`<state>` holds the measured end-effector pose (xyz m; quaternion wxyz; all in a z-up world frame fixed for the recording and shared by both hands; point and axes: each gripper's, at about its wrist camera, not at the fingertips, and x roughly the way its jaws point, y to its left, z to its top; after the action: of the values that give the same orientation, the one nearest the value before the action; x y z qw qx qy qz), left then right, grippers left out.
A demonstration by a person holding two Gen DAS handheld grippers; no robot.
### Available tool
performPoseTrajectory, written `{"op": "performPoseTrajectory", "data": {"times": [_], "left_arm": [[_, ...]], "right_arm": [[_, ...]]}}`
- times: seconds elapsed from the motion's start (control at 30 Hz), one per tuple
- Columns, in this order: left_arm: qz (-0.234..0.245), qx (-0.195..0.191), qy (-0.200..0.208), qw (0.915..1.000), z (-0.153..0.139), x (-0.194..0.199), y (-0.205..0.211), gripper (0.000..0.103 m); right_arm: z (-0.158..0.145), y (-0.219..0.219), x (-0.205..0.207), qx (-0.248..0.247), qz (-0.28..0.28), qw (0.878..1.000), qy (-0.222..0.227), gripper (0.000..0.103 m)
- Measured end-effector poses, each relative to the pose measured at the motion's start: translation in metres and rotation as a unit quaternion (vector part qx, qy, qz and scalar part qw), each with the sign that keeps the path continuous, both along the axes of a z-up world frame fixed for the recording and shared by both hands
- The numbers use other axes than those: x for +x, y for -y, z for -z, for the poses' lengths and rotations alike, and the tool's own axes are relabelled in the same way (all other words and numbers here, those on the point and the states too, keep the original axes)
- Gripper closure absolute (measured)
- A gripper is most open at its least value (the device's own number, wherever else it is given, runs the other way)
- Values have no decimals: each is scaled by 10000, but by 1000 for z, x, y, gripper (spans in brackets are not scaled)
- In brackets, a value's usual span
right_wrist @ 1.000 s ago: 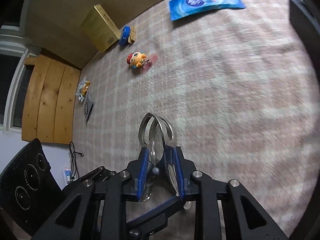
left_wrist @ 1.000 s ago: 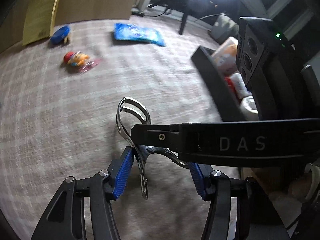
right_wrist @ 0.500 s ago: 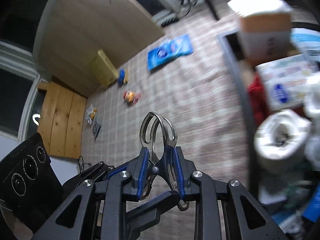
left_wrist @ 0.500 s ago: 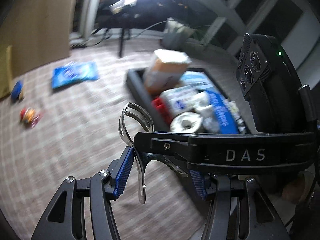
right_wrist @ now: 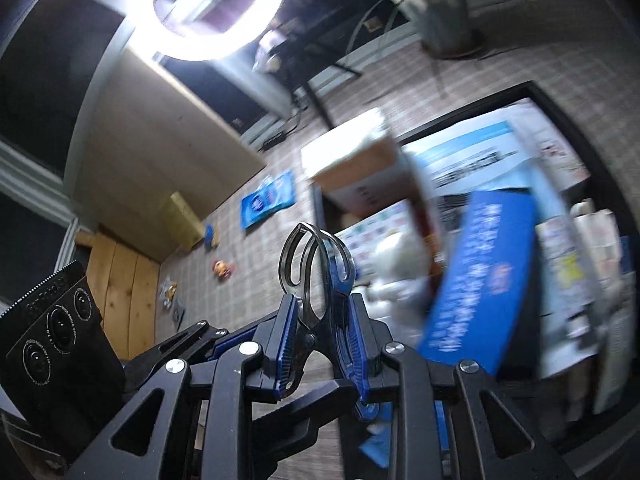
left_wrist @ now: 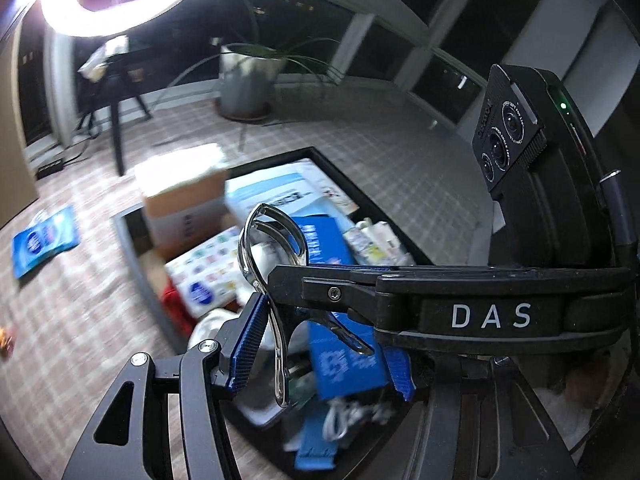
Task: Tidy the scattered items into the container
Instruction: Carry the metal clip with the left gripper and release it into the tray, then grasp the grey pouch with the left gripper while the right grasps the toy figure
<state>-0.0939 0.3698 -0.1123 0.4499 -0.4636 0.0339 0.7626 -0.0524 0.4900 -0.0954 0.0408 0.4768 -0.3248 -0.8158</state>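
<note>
Held above the black open container [left_wrist: 138,268]: shiny steel clamp [right_wrist: 316,276] squeezed in right claw [right_wrist: 322,344]; also pinched across left claw [left_wrist: 320,354], half-spread.

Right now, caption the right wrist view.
Right gripper clamps a shiny metal clip beside the crowded black container.

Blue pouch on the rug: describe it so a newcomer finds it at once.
Start at the black bin full of boxes on the checked rug. Look past its far corner toward the tan wall: the blue pouch lies flat there, alone. It is the only blue thing outside the bin with a round white-ringed logo.
</note>
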Motion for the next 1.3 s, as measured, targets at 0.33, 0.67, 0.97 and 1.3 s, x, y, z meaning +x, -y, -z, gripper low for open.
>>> {"op": "performPoseTrajectory", "data": {"times": [0.33,0.67,0.97,1.3], "left_arm": [[199,-325,-113,9992,6,8,-46,44],[-536,-695,-802,9929,-14,11,0,43],[-1266,-819,-982,9837,-25,1,75,39],[-2333,-1276,-611,9621,4,-33,199,30]], "right_arm": [[4,-44,15,138,223,9996,108,79],[-26,-27,28,1606,289,9865,-138,47],[-32,9,14,1792,-84,9834,-281,46],[-26,92,-32,1765,-944,9790,-394,46]]}}
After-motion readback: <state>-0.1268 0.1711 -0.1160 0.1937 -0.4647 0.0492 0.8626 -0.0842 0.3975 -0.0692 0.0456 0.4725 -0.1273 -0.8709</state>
